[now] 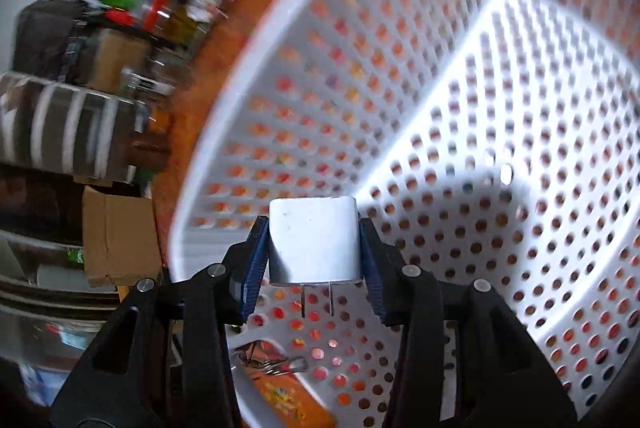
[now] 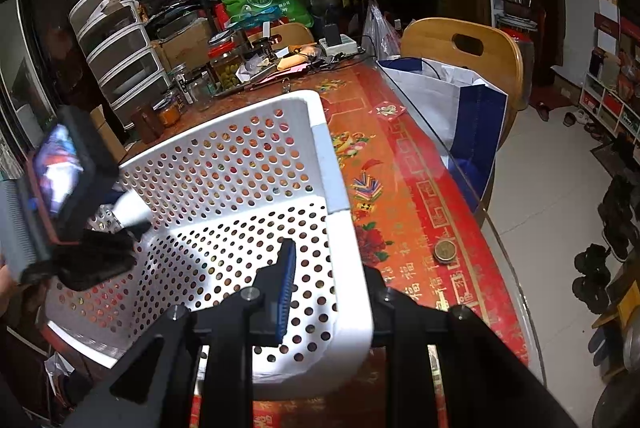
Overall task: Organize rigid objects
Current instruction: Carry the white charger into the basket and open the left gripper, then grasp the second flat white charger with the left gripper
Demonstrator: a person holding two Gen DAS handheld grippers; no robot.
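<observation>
1. My left hand-held gripper point(image 1: 316, 248) pinches the white charger point(image 1: 314, 240), low centre, over the basket point(image 1: 500, 59).
2. The right hand-held gripper point(image 2: 332, 292) clamps the basket's rim.
3. The basket looks empty; the charger is not yet dropped.

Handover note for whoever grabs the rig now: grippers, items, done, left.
Left gripper: shut on a white plug-in charger, prongs pointing down, held above the inside of the white perforated basket.
Right gripper: shut on the basket's near wall, one finger inside and one outside, steadying it.
Done: charger picked up and brought over the basket; nothing visible lying in the basket.
Left: release the charger into the basket. A round tin and a binder clip sit on the red tablecloth, possibly next.
</observation>
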